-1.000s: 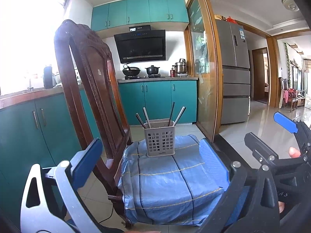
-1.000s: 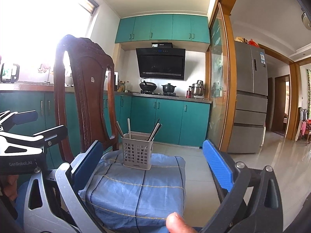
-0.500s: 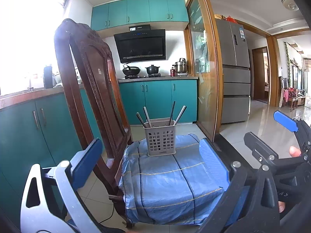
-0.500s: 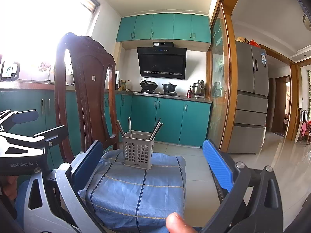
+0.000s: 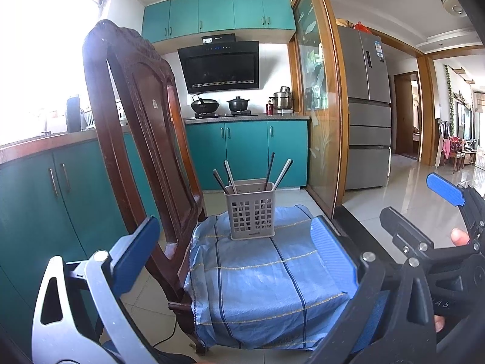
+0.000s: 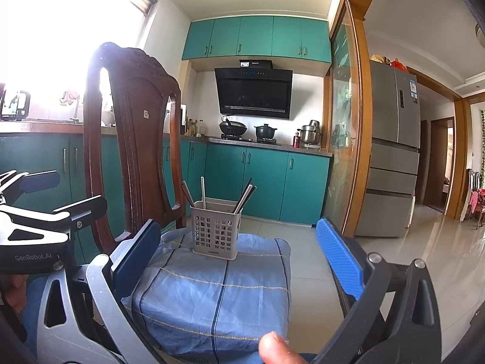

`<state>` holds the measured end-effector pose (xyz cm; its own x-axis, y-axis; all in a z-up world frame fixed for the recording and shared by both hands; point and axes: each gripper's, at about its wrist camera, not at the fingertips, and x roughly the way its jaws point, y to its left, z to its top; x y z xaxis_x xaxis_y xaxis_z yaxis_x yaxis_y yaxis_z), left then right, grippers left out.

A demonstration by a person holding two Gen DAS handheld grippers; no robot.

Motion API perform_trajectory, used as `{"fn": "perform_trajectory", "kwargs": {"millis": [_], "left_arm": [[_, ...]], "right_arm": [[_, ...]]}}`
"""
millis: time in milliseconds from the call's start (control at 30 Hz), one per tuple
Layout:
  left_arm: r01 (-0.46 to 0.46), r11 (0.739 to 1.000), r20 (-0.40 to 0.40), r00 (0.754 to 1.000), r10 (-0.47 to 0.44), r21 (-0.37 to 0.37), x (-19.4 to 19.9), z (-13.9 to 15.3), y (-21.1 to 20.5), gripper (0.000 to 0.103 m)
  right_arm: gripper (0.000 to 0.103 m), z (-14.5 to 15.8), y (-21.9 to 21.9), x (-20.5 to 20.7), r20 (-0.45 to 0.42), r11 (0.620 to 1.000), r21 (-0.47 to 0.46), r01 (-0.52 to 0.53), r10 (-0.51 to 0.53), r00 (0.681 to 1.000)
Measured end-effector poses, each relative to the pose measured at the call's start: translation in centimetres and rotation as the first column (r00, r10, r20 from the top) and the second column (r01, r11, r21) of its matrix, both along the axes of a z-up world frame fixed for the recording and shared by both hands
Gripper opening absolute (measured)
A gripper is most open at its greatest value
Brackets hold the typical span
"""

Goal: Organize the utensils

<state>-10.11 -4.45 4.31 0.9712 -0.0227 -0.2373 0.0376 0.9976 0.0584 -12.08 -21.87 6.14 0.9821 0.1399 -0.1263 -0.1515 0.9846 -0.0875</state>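
A grey basket (image 5: 252, 215) stands upright at the far end of a blue cloth (image 5: 266, 285) covering a wooden chair (image 5: 142, 139). Four utensils (image 5: 269, 171) lean inside it, handles up. The left gripper (image 5: 236, 251) and right gripper (image 6: 239, 256) both hang near the cloth's near edge, fingers spread wide and empty, well short of the basket.

Left tool (image 5: 236, 250): fingers spread wide, nothing held between them. Right tool (image 6: 239, 251): fingers likewise spread wide and empty. Both are held level, side by side, pointing forward. A fingertip (image 6: 274, 347) shows at the right tool's lower edge.
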Motion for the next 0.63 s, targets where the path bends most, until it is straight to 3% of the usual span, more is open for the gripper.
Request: {"fn": "perform_trajectory", "kwargs": {"millis": [433, 633], "left_arm": [[-0.004, 1.0, -0.044, 0.999, 0.004, 0.008, 1.9, -1.0, -0.6, 0.099], [-0.001, 1.0, -0.118, 0.993, -0.001, -0.015, 4.6, -2.4, -0.4, 0.099]], "right_arm": [[0.1, -0.9, 0.0, 2.2, -0.046, 1.0, 0.012, 0.006, -0.005, 0.999], [0.1, -2.1, -0.3, 4.8, -0.103, 0.999, 0.015, 0.041, -0.04, 0.994]]}}
